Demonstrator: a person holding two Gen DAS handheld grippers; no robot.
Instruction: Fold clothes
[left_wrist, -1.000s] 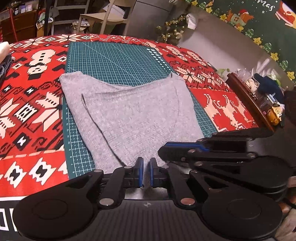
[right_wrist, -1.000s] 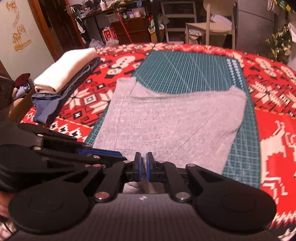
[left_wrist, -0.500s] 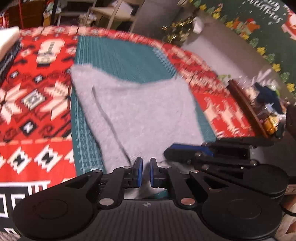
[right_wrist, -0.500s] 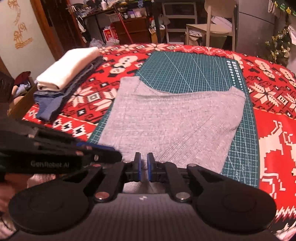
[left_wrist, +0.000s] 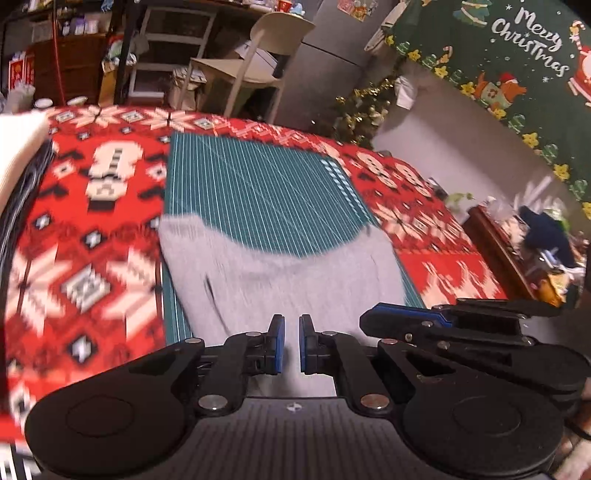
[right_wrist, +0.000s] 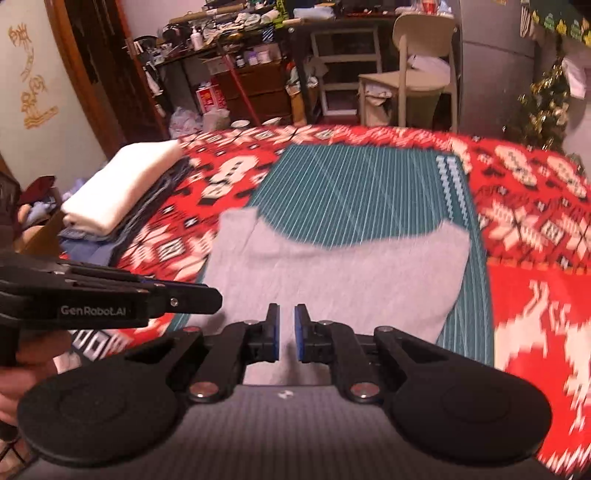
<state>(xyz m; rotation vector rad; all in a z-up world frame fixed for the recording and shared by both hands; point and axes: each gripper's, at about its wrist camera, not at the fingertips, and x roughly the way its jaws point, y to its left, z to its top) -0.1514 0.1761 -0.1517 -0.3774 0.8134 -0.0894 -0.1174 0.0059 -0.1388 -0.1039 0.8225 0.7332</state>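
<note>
Left claw: my left gripper (left_wrist: 291, 321) is closed down to a thin slit. Grey cloth fills that slit and runs down under the tool, so I read it as pinching the near hem.

Right claw: my right gripper (right_wrist: 286, 312) is also nearly closed, with a narrow gap between the blue pads (right_wrist: 272, 332). The same grey cloth sits in the gap, so I read this one as pinching the hem too.

Claws together: they are just beside each other at the near edge. Each shows at the inner side of the other's view.

Garment: the grey garment (right_wrist: 332, 273) lies spread on the near half of the mat. Its near edge comes up into both claws. Its far edge dips in the middle, with a corner standing out at far left and another at far right. A fold line runs down its left part.

Mat: the green cutting mat (left_wrist: 258, 192) lies in the middle of the table. Its far half is bare.

Table cover: a red patterned tablecloth (left_wrist: 92, 258) lies under the mat and shows on its left, right and far sides.

Left side: a stack of folded clothes (right_wrist: 122, 192), cream on top and dark blue beneath, sits at the far left of the table, well apart from the garment.

Beyond the table: a pale chair (right_wrist: 417, 62) stands past the far edge.

Sharpness: both views are smeared, so I cannot make out the fine weave or the seams.
</note>
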